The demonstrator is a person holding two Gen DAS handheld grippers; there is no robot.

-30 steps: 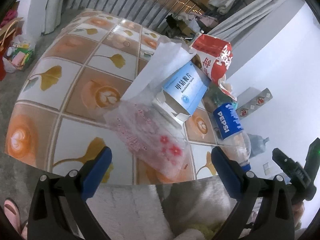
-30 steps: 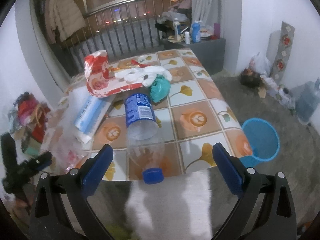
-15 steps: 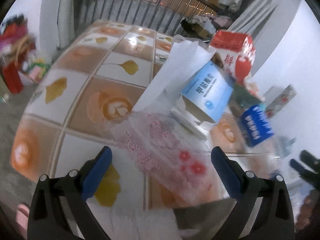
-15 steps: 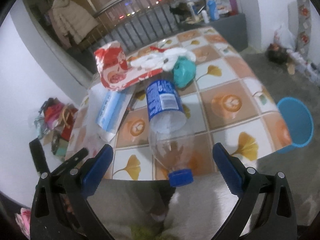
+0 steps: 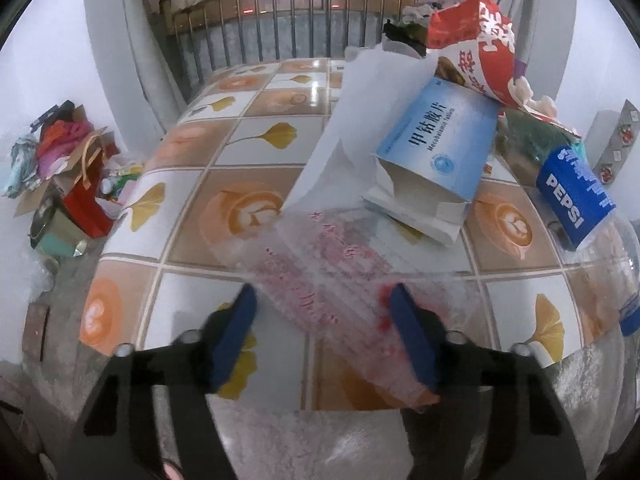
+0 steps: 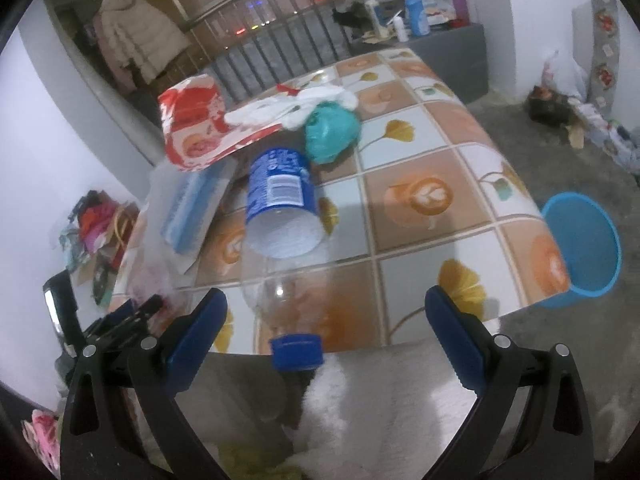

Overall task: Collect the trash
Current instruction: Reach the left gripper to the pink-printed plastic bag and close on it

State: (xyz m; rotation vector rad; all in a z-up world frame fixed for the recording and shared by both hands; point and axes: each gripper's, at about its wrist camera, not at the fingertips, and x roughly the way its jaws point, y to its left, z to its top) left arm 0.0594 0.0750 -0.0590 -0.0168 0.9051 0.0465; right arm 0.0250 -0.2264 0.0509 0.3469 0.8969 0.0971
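Note:
A clear plastic wrapper with red print lies on the tiled table near its front edge. My left gripper is open, its fingers on either side of the wrapper's near end. A blue medicine box, a white paper sheet, a red snack bag and a Pepsi bottle lie behind. In the right wrist view, my right gripper is open around the Pepsi bottle's blue cap end. A teal bag lies behind it.
A blue bin stands on the floor at the table's right corner. A pile of bags and boxes sits on the floor to the left. A railing runs behind the table.
My left gripper has moved forward and turned over the wrapper, and its fingers have come closer together. My right gripper has come closer to the bottle's cap.

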